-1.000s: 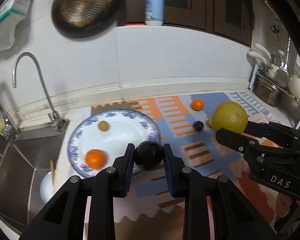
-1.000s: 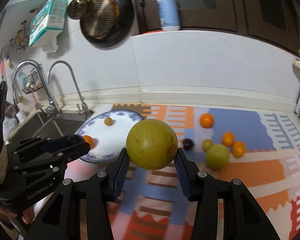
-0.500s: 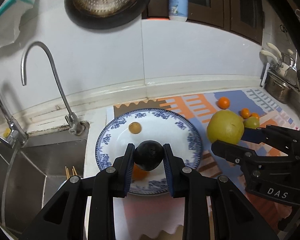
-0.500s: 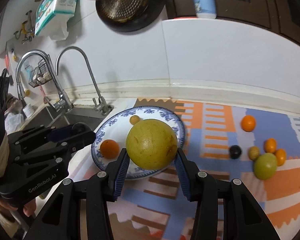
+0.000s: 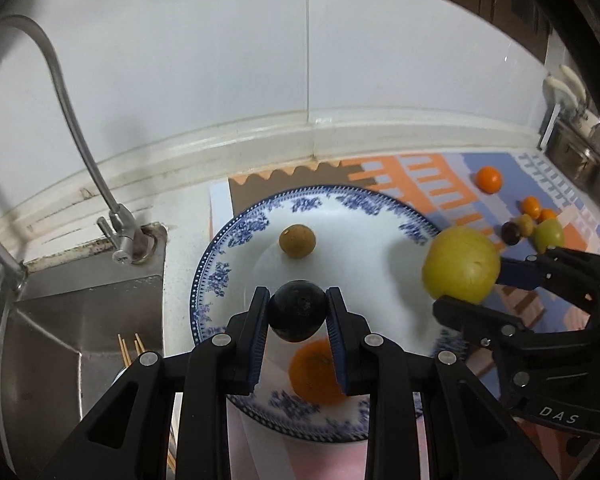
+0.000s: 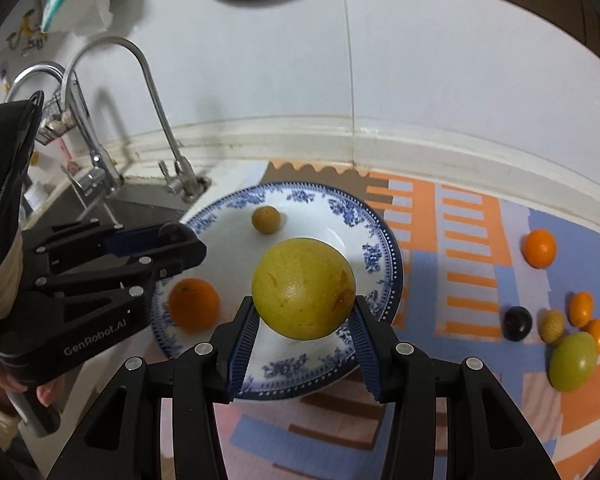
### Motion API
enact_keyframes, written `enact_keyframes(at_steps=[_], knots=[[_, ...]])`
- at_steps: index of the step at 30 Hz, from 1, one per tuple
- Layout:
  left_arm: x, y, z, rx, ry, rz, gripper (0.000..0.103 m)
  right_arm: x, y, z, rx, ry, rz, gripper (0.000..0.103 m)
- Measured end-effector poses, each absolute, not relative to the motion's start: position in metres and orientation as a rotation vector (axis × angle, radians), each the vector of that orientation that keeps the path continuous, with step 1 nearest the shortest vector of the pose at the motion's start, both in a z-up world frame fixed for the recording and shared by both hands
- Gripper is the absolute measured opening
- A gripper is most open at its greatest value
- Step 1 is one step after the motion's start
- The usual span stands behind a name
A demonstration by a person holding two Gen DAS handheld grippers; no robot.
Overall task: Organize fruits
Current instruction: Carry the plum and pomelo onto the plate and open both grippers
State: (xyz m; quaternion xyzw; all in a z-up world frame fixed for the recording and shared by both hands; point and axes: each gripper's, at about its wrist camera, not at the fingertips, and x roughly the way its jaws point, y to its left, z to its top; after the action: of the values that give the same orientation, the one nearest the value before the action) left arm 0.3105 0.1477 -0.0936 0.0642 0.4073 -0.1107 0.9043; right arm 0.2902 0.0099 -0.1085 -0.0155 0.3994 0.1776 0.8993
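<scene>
The left gripper (image 5: 298,314) held a dark round fruit (image 5: 298,312) between its jaws, above the blue-patterned plate (image 5: 216,276). On the plate a small brown fruit (image 5: 297,241) lay toward twelve o'clock from the dark one, and an orange (image 5: 313,372) lay toward six o'clock, partly hidden by the jaws. At three o'clock the right gripper (image 5: 465,280) gripped a large yellow-green fruit (image 5: 461,265) over the plate's rim. Toward two o'clock, several small fruits sat on the patterned mat (image 5: 431,184) covering the tabletop. A tap (image 5: 80,136) and sink (image 5: 72,320) stood at nine o'clock.
</scene>
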Motion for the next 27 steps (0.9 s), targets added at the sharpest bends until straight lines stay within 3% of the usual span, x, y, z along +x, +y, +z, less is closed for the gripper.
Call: enact_keyframes(at_steps=[13,15,18,21,27], knots=[[0.332,0.146,-0.110,0.157,0.921,-0.255,0.029,0.310,0.011,-0.126,-0.049,0.877,0.342,0.047],[0.332,0.147,-0.109,0.154,0.919,-0.241,0.040,0.310,0.012,-0.126,-0.052,0.881,0.343,0.048],[0.327,0.149,-0.102,0.166,0.894,-0.221,0.044,0.310,0.013,-0.124,-0.065,0.867,0.332,0.048],[0.318,0.151,-0.093,0.168,0.871,-0.198,0.049,0.304,0.011,-0.116,-0.082,0.831,0.308,0.060],[0.285,0.146,-0.066,0.175,0.801,-0.184,0.058,0.281,-0.001,-0.097,-0.080,0.775,0.285,0.060]])
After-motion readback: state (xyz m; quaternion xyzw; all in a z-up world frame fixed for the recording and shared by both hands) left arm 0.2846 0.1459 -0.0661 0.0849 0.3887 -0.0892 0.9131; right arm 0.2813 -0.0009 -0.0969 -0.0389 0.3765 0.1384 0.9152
